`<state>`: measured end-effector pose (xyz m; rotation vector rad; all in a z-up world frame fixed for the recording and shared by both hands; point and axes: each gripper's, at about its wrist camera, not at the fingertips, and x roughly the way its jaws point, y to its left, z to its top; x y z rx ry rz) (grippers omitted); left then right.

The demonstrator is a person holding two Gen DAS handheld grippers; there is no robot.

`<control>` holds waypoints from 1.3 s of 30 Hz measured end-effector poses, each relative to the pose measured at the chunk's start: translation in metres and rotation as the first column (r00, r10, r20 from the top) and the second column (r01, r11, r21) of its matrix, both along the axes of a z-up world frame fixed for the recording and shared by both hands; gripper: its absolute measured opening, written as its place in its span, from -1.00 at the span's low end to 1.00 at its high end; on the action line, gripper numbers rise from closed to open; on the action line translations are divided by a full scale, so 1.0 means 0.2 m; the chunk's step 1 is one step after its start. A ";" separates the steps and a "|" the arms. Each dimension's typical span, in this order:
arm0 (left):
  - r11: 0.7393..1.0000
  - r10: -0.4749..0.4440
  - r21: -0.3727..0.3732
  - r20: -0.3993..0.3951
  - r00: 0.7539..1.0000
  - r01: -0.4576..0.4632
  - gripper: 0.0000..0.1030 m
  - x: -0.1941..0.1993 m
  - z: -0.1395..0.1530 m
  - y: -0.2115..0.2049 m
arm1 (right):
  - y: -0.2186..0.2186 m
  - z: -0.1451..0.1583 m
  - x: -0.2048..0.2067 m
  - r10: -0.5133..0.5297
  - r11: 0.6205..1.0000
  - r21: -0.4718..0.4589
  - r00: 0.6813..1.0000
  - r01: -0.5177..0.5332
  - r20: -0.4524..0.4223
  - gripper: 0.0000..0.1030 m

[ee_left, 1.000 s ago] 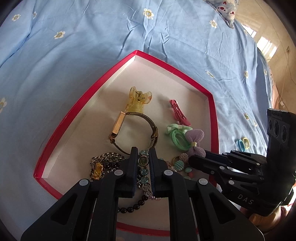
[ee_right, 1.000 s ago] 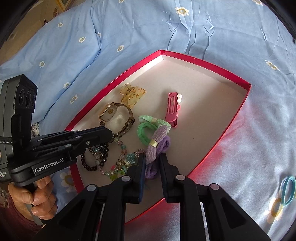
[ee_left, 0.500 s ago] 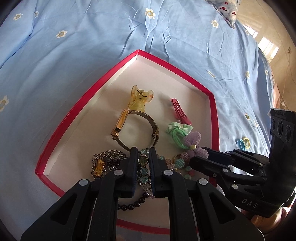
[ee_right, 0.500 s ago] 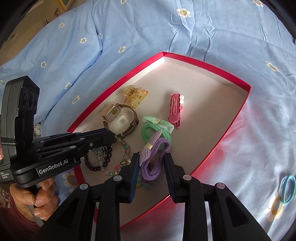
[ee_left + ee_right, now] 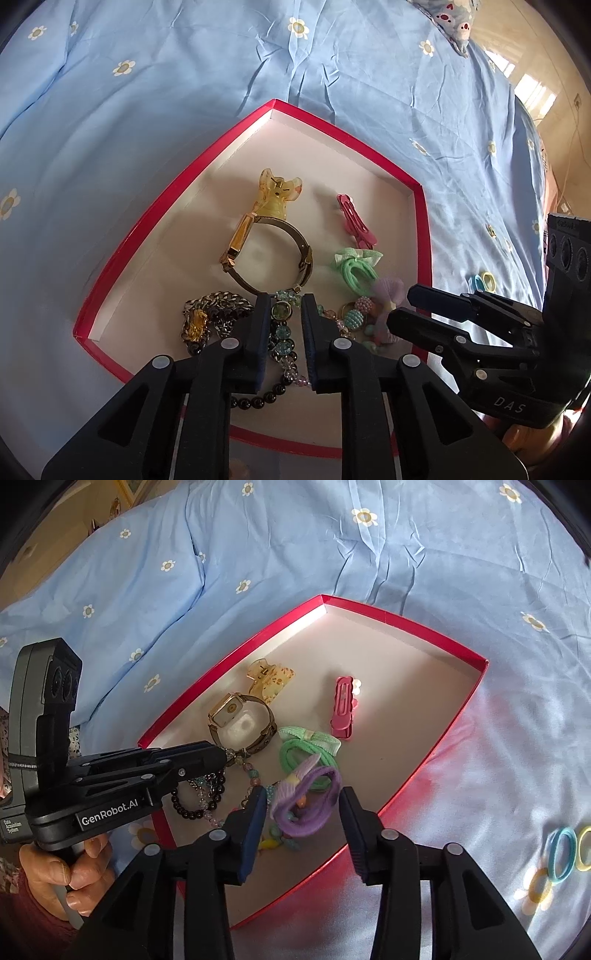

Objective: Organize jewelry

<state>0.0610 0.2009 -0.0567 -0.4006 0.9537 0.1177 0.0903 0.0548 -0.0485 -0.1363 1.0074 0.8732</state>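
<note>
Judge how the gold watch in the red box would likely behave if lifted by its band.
The gold watch rests on edge with its band holding an open hoop, so it probably stays fairly stiff rather than drooping. The metal-looking case suggests it is heavy for its size and may swing case-down. The thin, smooth band could slip in a pinch, and it may snag the beaded bracelet touching it.

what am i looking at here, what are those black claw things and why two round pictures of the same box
There is no robot: a person holds two hand tools, each with two black fingers and a wide-angle camera looking along them. One picture comes from the left gripper, the other from the right gripper. On a blue flowered bedsheet sits a red box holding a watch, a yellow claw clip, a pink clip, hair ties and a beaded bracelet. Both grippers are opening: the bracelet lies between the left one's fingers, a purple hair tie between the right's.
</note>
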 end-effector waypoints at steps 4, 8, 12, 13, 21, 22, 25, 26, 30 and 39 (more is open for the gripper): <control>1.000 0.005 0.002 0.004 1.000 -0.005 -0.61 -0.01 0.01 0.00 | 0.00 0.00 -0.01 -0.001 1.000 -0.002 1.000 0.001 0.007 -0.15; 1.000 0.011 0.007 0.009 1.000 -0.011 -0.46 -0.04 0.03 0.00 | -0.02 0.02 -0.02 -0.008 1.000 0.006 1.000 0.008 0.019 -0.15; 1.000 0.011 0.012 0.008 1.000 -0.012 -0.29 -0.06 0.04 -0.01 | -0.07 0.04 -0.03 -0.023 1.000 0.017 0.999 0.023 0.033 -0.15; 1.000 0.013 0.012 0.009 1.000 -0.014 -0.25 -0.07 0.05 -0.01 | -0.07 0.05 -0.04 -0.026 0.999 0.020 0.999 0.026 0.034 -0.15; 0.999 0.037 0.007 0.031 0.999 -0.038 0.20 -0.20 0.11 -0.02 | -0.19 0.08 -0.09 -0.078 0.994 0.082 0.996 0.075 0.035 0.18; 0.999 0.044 0.001 0.037 0.998 -0.044 0.21 -0.22 0.12 -0.02 | -0.21 0.08 -0.10 -0.084 0.993 0.089 0.996 0.080 0.037 0.24; 0.998 0.065 -0.007 0.047 0.997 -0.065 0.32 -0.28 0.13 -0.01 | -0.26 0.10 -0.12 -0.112 0.985 0.136 0.993 0.106 0.039 0.29; 0.997 0.076 -0.010 0.052 0.996 -0.076 0.39 -0.31 0.14 -0.01 | -0.27 0.10 -0.13 -0.119 0.983 0.148 0.992 0.112 0.038 0.30; 0.994 0.112 -0.022 0.056 0.992 -0.111 0.64 -0.39 0.13 -0.01 | -0.33 0.13 -0.18 -0.146 0.969 0.207 0.988 0.135 0.039 0.43; 0.990 0.133 -0.048 0.021 0.991 -0.132 0.69 -0.47 0.06 -0.04 | -0.41 0.09 -0.28 -0.146 0.953 0.264 0.989 0.147 -0.023 0.60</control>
